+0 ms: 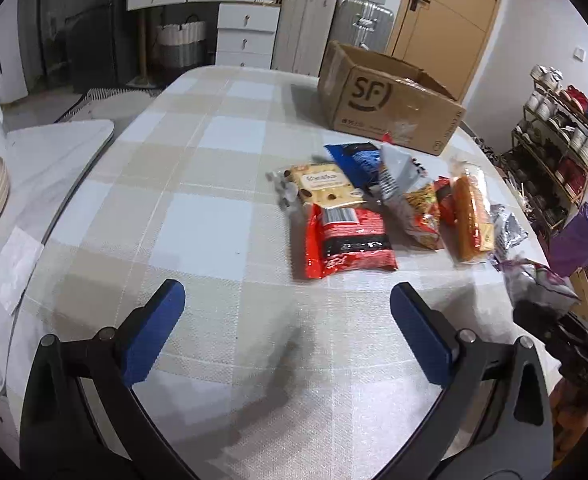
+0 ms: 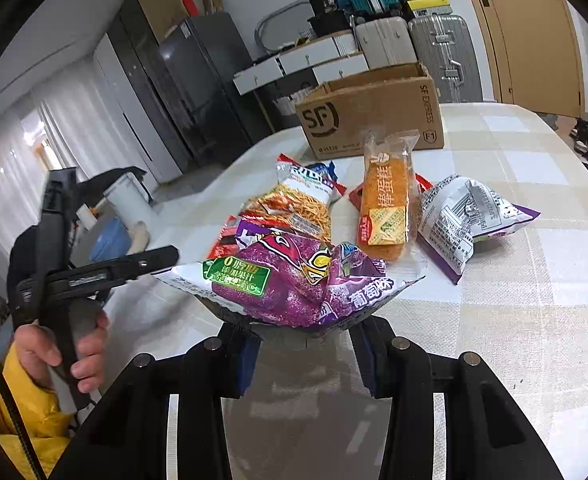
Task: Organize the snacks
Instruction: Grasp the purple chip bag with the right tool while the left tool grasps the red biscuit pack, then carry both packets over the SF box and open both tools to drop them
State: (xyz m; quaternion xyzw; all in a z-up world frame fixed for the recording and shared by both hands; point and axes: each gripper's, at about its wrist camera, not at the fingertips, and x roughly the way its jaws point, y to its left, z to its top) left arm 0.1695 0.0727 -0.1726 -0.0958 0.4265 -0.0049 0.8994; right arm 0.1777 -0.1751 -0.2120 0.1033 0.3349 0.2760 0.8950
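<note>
Purple grape-flavour packet (image 2: 294, 280) is pinched in the right gripper (image 2: 305, 354), held by its near bottom edge and lifted off the checked tablecloth (image 2: 533, 320). The bag flares out above the fingers, so the hold is on crinkled film, not on the contents. Judgement: it could slip if swung fast.

Left gripper (image 1: 288, 304) is spread wide and empty, hovering low over the cloth, short of the red packet (image 1: 347, 240).

Rest of the snacks lie in a loose pile between the grippers and the cardboard box (image 2: 373, 108):
- orange cake bar (image 2: 385, 208), in a clear wrapper
- noodle snack bag (image 2: 294, 204), partly under other packs
- silver-and-purple bag (image 2: 465, 220), right of the cake bar
- cream biscuit pack (image 1: 321, 184) and blue bag (image 1: 357, 160), at the far-left side of the pile

Box stands open-topped at the far edge of the table, behind the pile. I take it as the likely drop target; what's inside isn't visible.

How to do the carry well:
- keep the squeeze firm, lift higher before going forward; the cake bar and noodle bag sit right in the path
- clear the near box wall, and release only once the packet is over the opening
- don't let the hanging corners drag the pile
- left can take the red packet meanwhile; it lies flat, so come in low at a short edge
- keep the two grippers well apart over the box
</note>
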